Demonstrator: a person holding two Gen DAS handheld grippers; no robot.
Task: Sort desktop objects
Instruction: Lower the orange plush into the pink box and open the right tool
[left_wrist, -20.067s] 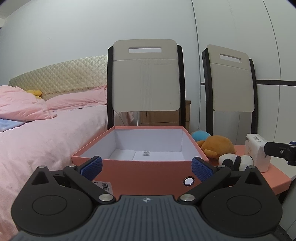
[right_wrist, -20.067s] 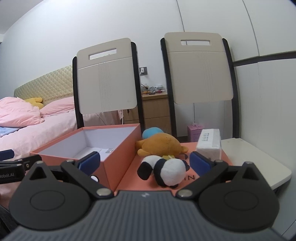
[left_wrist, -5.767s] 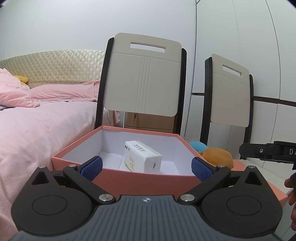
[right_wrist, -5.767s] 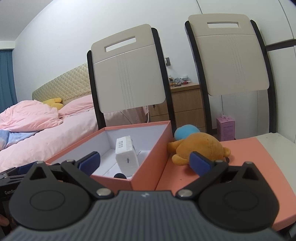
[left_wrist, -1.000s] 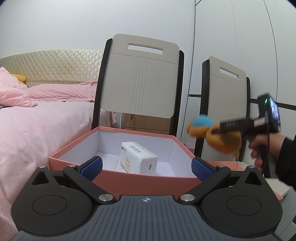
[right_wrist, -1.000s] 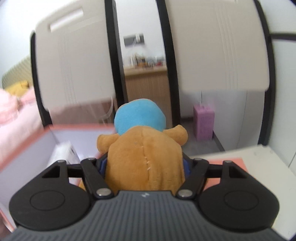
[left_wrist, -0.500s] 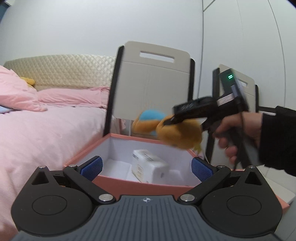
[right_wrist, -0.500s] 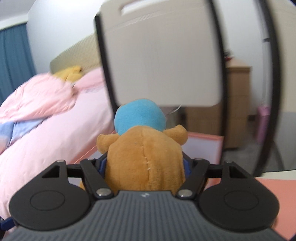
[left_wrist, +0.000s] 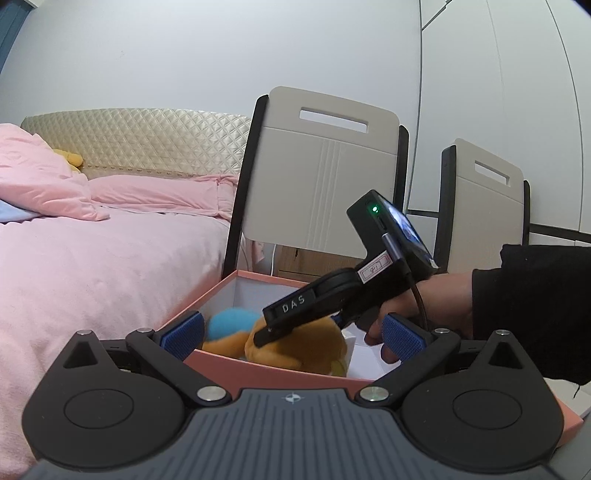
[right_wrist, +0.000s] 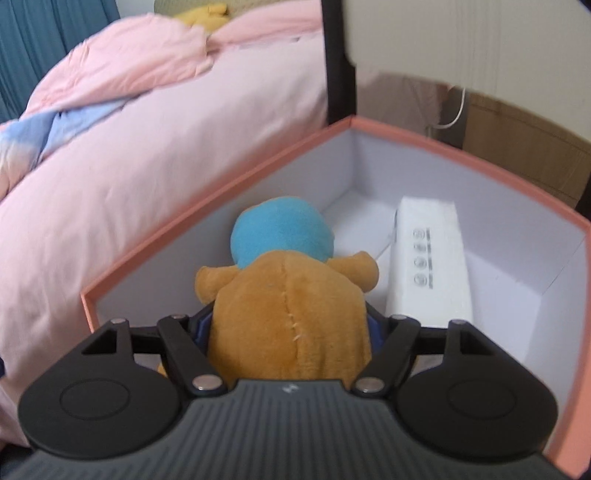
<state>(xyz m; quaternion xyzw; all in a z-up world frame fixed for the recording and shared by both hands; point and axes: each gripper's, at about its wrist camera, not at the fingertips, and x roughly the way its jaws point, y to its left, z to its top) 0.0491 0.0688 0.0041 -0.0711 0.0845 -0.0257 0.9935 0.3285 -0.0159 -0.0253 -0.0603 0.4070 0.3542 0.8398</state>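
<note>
Down it goes — a moment ago the orange plush toy (right_wrist: 291, 314) was hanging above the rim, and now the right gripper (right_wrist: 291, 325) has dipped it inside the pink box (right_wrist: 221, 192), nose tilted downward. Its jaws are clamped tight on the toy's body, blue pads squeezed into the fur on both sides. The toy's blue cap (right_wrist: 282, 230) points toward the far corner of the box, near the left wall.

Just beside the toy, to its right, lies the white tissue pack (right_wrist: 428, 266), flat on the white floor of the box; whether the two touch I cannot tell from here. The blur in the right wrist view makes the printing on the pack unreadable.

From the left wrist view, the left gripper (left_wrist: 291, 334) sits at the near wall of the box, jaws spread wide with nothing between them. The person's hand (left_wrist: 424, 306), in a black sleeve (left_wrist: 535, 306), grips the right tool's handle and blocks the right half of the box interior.

Behind the box stand two folding chairs (left_wrist: 325, 177), the nearer one pressed close to the back wall. A bed with pink bedding (left_wrist: 92, 266) runs along the left, right up beside the box.
</note>
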